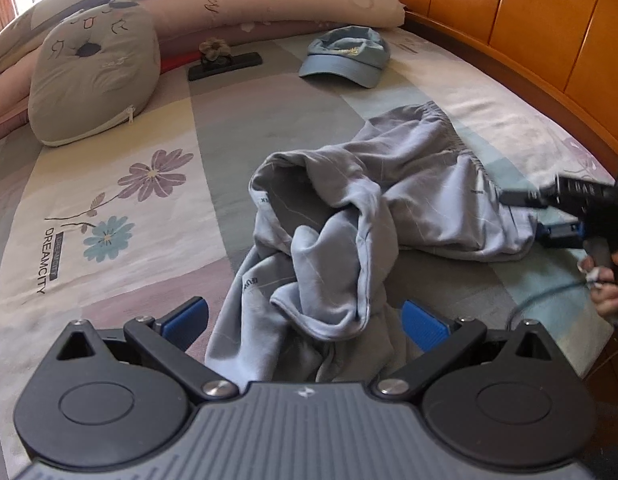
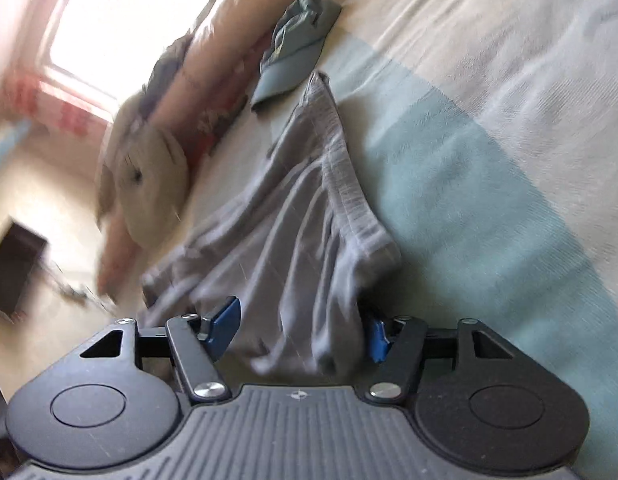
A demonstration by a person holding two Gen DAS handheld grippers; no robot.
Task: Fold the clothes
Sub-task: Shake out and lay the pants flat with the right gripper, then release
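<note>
The step in hand looked like the opening one: taking hold of the crumpled garment so it could be spread flat before any fold.

Going left to right in the left wrist view, 1 grey cushion (image 1: 93, 80) with a stitched face leaned against the rolled quilt (image 1: 293, 0) at the far edge of the bed (image 1: 109, 152). Next came 1 dark flat object (image 1: 225, 66) with a small fabric flower on it, then 1 blue cap (image 1: 345, 58). The pale blue-grey shorts (image 1: 369, 208), 1 pair only, lay in a heap near the middle of the bed, elastic waistband toward the wooden headboard (image 1: 529, 28), 1 leg opening gaping and the other leg trailing toward the camera.

The left tool (image 1: 305, 322) was spread wide, its 2 blue pads on either side of the trailing leg hem, not gripping it. The right tool (image 1: 529, 216) sat at the waistband corner on the right. In its own view the right tool (image 2: 301, 330) had cloth bunched between its 2 pads, which stood apart; the picture was blurred, and I could not tell whether they were pressing the fabric.

The next move, I judged, called for both tools to close on opposite edges and lift the shorts out flat.
</note>
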